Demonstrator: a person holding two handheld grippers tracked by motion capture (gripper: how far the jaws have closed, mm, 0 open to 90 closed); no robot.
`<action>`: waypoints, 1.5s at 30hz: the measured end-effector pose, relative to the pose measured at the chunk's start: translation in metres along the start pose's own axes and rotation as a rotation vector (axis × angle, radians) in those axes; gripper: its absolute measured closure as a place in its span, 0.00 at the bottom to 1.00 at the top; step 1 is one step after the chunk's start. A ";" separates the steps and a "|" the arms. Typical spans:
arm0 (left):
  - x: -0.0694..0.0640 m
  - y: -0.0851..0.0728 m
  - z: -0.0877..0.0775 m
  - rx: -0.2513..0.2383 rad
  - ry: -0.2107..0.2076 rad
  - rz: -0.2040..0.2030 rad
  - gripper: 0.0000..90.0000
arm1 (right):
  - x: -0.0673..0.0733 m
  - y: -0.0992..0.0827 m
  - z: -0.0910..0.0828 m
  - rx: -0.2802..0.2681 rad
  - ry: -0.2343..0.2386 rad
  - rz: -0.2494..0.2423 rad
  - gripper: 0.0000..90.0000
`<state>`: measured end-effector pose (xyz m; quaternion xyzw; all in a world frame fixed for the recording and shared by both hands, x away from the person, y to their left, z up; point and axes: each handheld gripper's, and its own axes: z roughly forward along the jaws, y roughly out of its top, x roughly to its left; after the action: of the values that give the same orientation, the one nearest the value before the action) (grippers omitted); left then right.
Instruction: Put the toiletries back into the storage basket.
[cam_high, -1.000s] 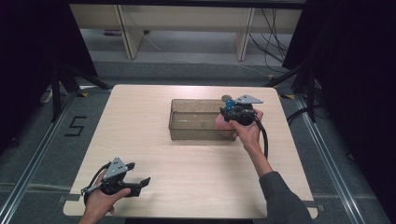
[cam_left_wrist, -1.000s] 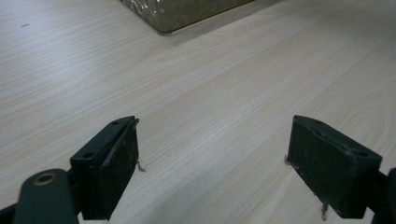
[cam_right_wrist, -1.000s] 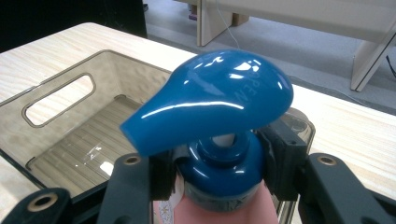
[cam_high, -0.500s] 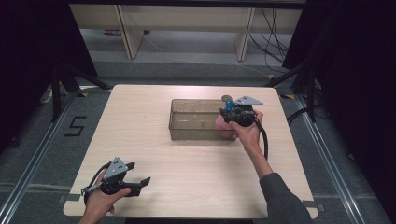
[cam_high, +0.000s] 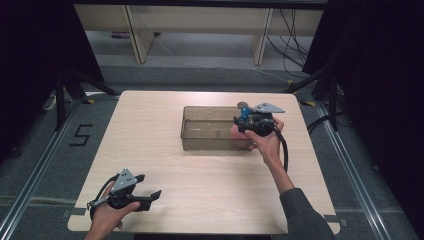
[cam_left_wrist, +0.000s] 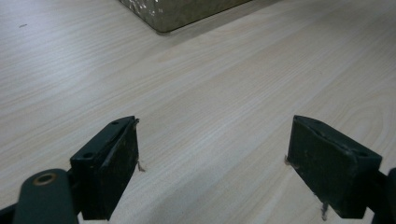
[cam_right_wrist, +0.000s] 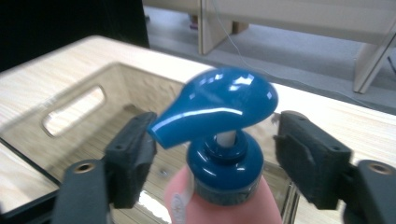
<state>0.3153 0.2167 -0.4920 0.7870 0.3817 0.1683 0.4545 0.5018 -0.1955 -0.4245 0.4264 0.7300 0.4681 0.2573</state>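
High view: the left gripper sits at the lower left of the frame in the person's left hand, its jaws spread wide over bare wood, touching nothing. At centre right the right gripper is held by the right hand over the right end of a clear plastic bin; a bit of blue shows at its jaws. The bin stands on a pale wooden table, with grey floor and shelving legs beyond at the top.

Left gripper view: both black jaws rise from the bottom corners, far apart, nothing between them but table grain. The bin's corner shows at the top, well apart.

Right gripper view: the jaws stand open on either side of a pump bottle with a blue pump head and pink body, neither pad touching it. The bottle fills the centre, above the bin's interior, whose cut-out handle shows at left.
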 end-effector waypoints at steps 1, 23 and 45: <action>0.000 0.000 0.000 0.002 -0.001 0.000 0.18 | 0.000 0.001 -0.003 -0.020 0.013 0.028 0.31; -0.001 0.000 -0.001 -0.006 -0.001 0.005 0.18 | 0.010 -0.012 -0.037 -0.042 0.042 0.085 0.21; -0.002 0.001 -0.003 -0.006 0.003 0.011 0.18 | 0.011 -0.023 -0.057 -0.048 0.046 0.083 0.22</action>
<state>0.3128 0.2164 -0.4895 0.7875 0.3776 0.1731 0.4553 0.4428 -0.2171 -0.4207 0.4391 0.7059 0.5055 0.2309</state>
